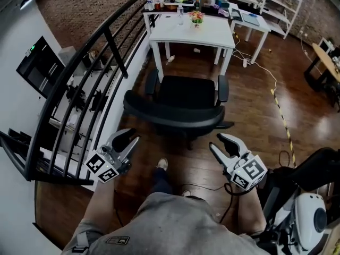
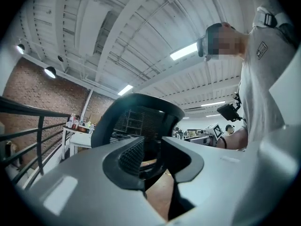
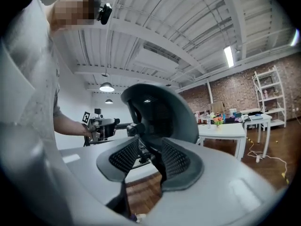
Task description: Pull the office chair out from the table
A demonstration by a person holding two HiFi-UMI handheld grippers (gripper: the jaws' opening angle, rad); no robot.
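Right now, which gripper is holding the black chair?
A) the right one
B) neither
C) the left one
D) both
B: the left gripper and the right gripper both sit just short of the office chair, and their fingers are apart with nothing between them.

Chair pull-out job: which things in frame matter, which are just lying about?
Job: office chair, white table, left gripper and right gripper, both open, clear of the chair.
Lying about: flowers on the table, shelf rack, black railing.
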